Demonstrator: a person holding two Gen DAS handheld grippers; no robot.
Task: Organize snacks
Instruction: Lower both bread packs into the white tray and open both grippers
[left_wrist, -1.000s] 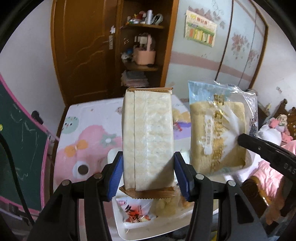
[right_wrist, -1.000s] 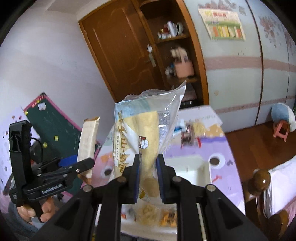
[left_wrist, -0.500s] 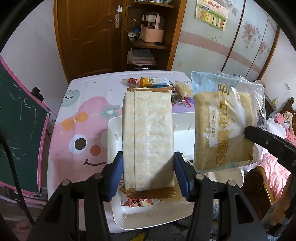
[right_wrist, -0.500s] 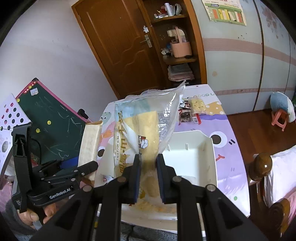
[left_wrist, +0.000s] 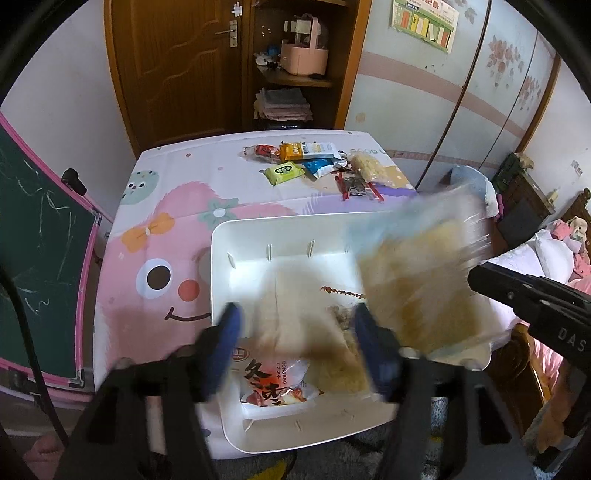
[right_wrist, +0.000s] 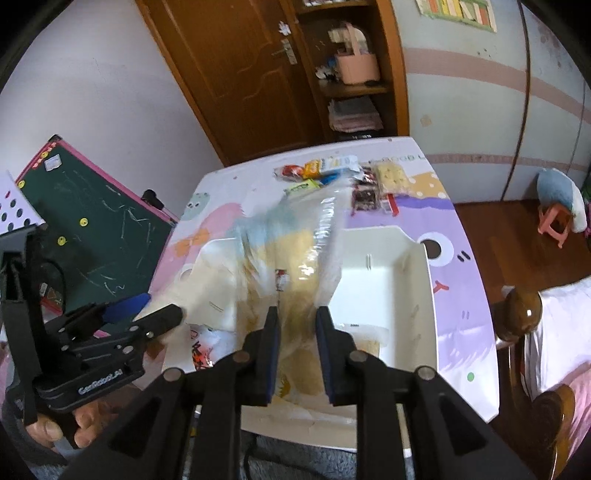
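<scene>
Over the white bin (left_wrist: 221, 243) my left gripper (left_wrist: 299, 332) is opening. The beige cracker pack (left_wrist: 291, 302) is a blur dropping between its blue pads (left_wrist: 229, 332), which no longer touch it. My right gripper (right_wrist: 297, 328) is opening too. The clear bag of yellow cake (right_wrist: 291, 258) slides down between its fingers, blurred, over the bin (right_wrist: 424, 295). That bag (left_wrist: 417, 280) also shows on the right in the left wrist view. A red-and-white packet (left_wrist: 273, 380) lies in the bin's near end.
Several loose snack packets (left_wrist: 306, 162) lie at the far end of the cartoon-print table (left_wrist: 147, 221). A green chalkboard (left_wrist: 37, 258) leans at the left. A bed with a wooden post (right_wrist: 521, 314) stands at the right. A person's hand (right_wrist: 55, 428) holds the left gripper.
Both grippers have sunk towards the bin. The left jaws have spread and let the cracker pack go. The right jaws have widened a little and the cake bag is slipping down.
</scene>
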